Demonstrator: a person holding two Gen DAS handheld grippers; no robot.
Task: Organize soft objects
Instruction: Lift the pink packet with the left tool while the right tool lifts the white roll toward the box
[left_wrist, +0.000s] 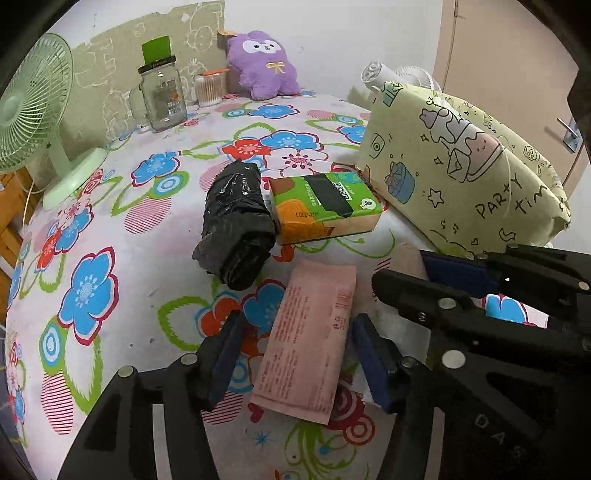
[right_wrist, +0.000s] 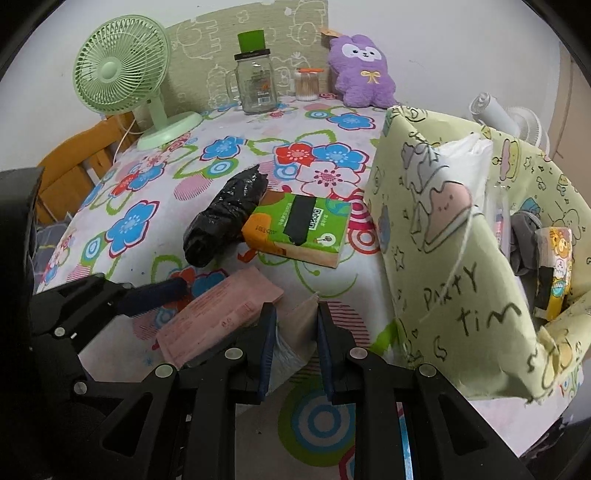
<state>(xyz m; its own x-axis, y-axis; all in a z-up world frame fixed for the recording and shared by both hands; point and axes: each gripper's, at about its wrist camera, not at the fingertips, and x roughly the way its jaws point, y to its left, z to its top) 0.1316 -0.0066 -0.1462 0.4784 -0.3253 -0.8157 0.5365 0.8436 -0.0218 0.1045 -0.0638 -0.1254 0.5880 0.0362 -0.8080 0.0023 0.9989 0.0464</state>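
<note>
We see the pink pack (left_wrist: 308, 343) lying flat on the flowered tablecloth (left_wrist: 110, 229) at the lower centre of the left wrist view, between the parted fingers of the left gripper (left_wrist: 295, 354); the pads do not press on it. Above it lie a black plastic bundle (left_wrist: 236, 225) and, touching that, a green-and-orange tissue pack (left_wrist: 325, 206).

Only the right wrist view shows us the right gripper (right_wrist: 295, 347) closed on a thin white pack (right_wrist: 295, 332) at lower centre. It also looks into the yellow-green fabric bag (right_wrist: 443, 258) at right, where a white pack (right_wrist: 469, 166) and a cartoon-printed pack (right_wrist: 556, 273) sit. Both grippers point steeply down at the table. A purple plush (right_wrist: 362, 70), a glass jar (right_wrist: 256, 85) and a green fan (right_wrist: 118, 66) stand along the top.
</note>
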